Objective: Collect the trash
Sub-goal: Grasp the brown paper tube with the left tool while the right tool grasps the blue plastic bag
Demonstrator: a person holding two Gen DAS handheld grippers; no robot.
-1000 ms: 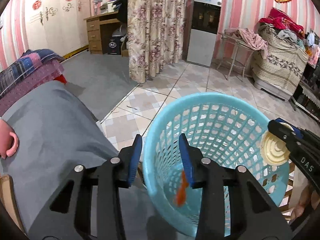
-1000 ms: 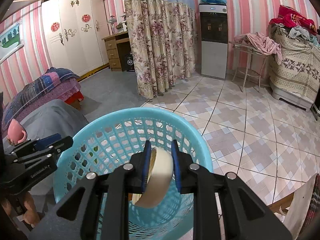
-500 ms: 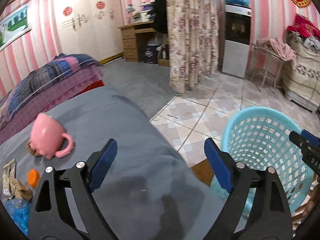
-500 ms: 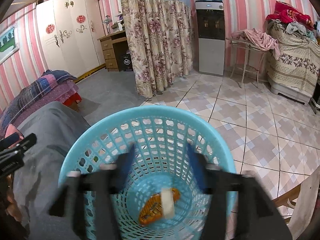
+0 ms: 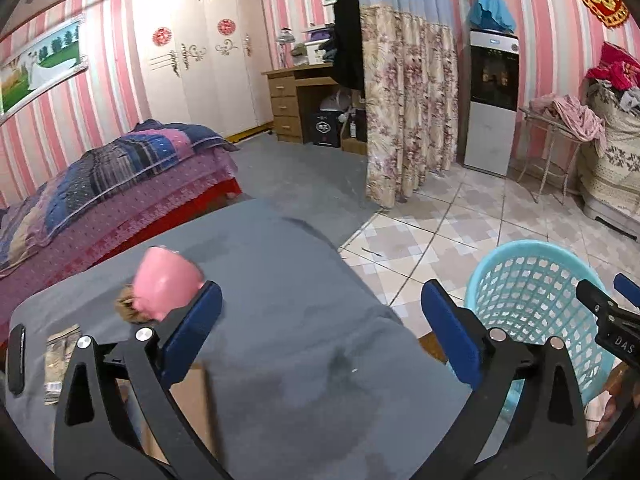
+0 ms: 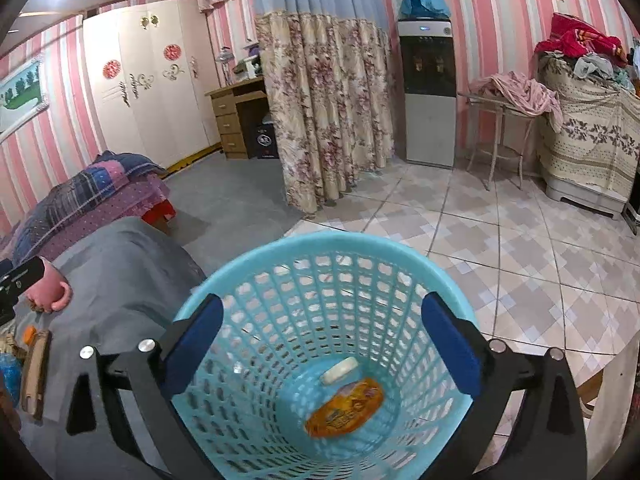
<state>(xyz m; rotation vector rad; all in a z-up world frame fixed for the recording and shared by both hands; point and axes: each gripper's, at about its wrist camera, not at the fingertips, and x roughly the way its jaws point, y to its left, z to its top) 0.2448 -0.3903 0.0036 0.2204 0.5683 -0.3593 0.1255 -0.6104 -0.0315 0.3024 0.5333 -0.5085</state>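
A light blue mesh basket (image 6: 320, 248) stands on the floor beside the grey-covered table (image 5: 280, 280). At its bottom lie an orange wrapper (image 6: 344, 408) and a cream tape roll (image 6: 340, 370). My right gripper (image 6: 320, 344) is open and empty right above the basket. My left gripper (image 5: 320, 328) is open and empty over the table, left of the basket (image 5: 532, 280). Brown crumpled trash (image 5: 126, 308) lies beside a pink mug (image 5: 166, 288), with packets (image 5: 60, 356) at the left edge. The right gripper's tip (image 5: 608, 316) shows at the far right.
A black phone (image 5: 16, 360) lies at the table's left edge. In the right wrist view an orange bit (image 6: 29, 334), a wooden piece (image 6: 36, 372) and something blue (image 6: 8, 372) lie on the table. A bed (image 5: 100, 192), floral curtain (image 5: 404, 112) and tiled floor lie beyond.
The right gripper opened and dropped the tape roll into the basket. The left gripper opened wide and swung left from the basket to above the table near the pink mug.
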